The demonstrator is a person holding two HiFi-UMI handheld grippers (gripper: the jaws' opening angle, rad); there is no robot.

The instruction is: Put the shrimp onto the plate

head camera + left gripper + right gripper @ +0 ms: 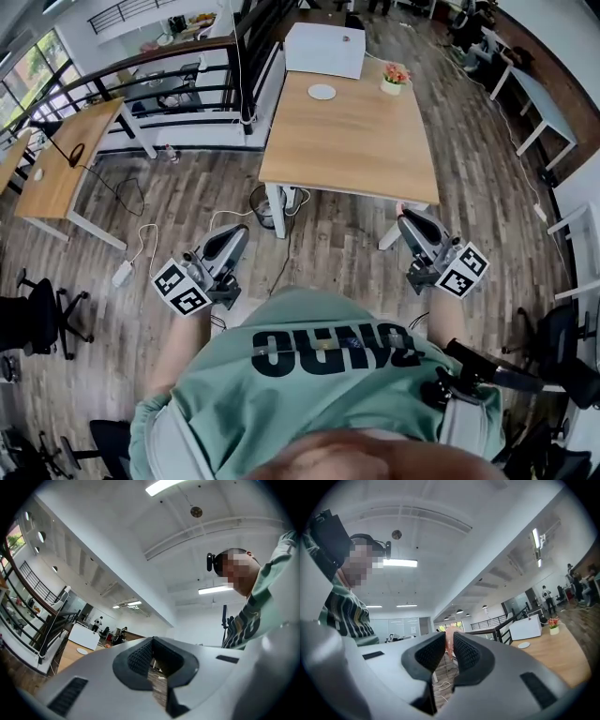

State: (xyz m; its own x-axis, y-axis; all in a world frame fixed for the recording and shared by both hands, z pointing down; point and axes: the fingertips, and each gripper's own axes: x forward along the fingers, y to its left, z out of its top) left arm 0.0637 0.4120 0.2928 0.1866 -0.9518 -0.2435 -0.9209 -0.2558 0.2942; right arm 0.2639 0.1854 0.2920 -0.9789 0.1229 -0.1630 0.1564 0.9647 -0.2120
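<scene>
Found the right tool (pixel 405 219) clamped on the shrimp (pixel 449 637), which is pinched between the pads up near their tips. Found the left tool (pixel 238 231) slightly parted, holding nothing. Located the plate (pixel 322 91) on the table (pixel 356 141), well apart from both tools. Judged the shrimp light, soft, slippery and easily crushed. Recommend gripping gently across the thick body, not the thin tail.

On table (pixel 347 141): plate (pixel 322 91) at far edge, flower pot (pixel 395 79) far-right corner. Box (pixel 324 49) behind table. Left gripper (pixel 236 232) before table's near-left corner, right gripper (pixel 404 217) near-right, w/ shrimp (pixel 449 641) in it.
</scene>
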